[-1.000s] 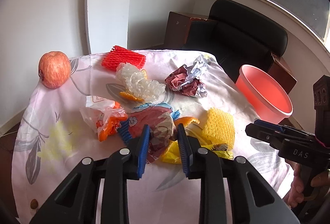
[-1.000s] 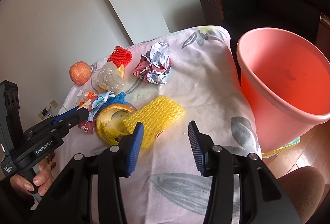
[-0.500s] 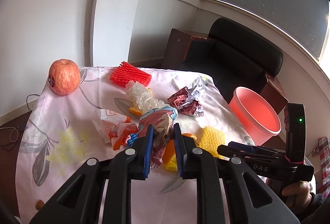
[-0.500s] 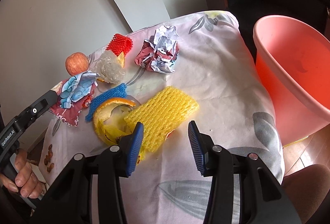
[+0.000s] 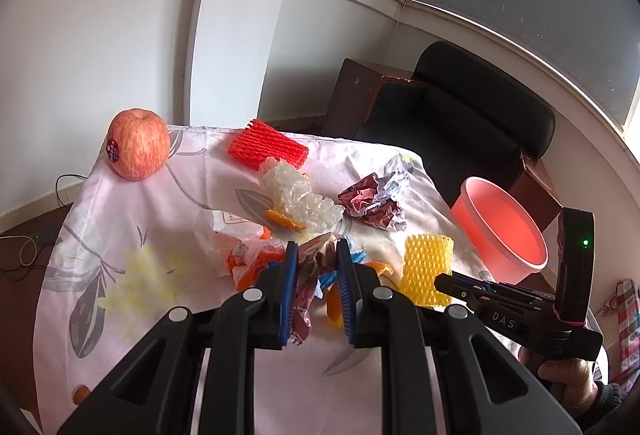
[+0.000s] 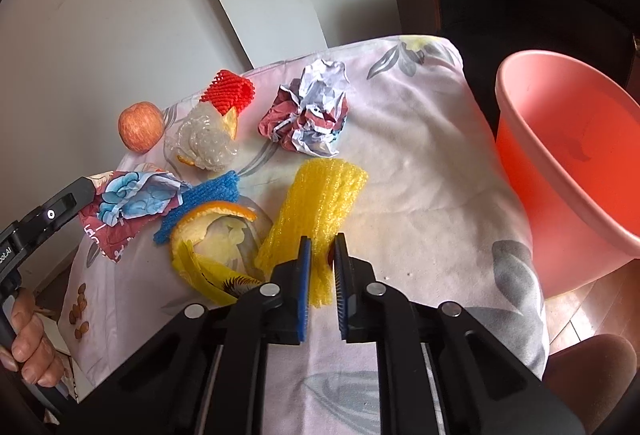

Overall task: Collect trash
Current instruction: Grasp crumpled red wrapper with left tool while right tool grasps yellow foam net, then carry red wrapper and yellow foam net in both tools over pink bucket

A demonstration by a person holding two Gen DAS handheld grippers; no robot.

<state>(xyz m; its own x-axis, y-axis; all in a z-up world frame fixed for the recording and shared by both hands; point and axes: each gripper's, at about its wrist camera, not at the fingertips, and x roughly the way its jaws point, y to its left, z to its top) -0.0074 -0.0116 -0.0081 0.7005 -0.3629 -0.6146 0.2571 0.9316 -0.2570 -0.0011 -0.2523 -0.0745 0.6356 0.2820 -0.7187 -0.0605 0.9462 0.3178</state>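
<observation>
Bright daylight from the window; soft shadows; sharp focus; fisheye-curved, dark-vignetted edges.

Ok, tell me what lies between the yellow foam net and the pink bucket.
Only bare flowered tablecloth, as the right wrist view shows. The right gripper has shut on the yellow foam net; the pink bucket stands beyond the table's edge.

We cannot read the apple (image 5: 138,143) sticker's tiny print, we lose the pink bucket (image 6: 568,171) past the right-wrist view's edge, the left gripper (image 5: 316,285) covers the lower part of the crumpled wrapper (image 5: 310,275), and the small brown bits (image 6: 78,317) stay too small to identify.
</observation>
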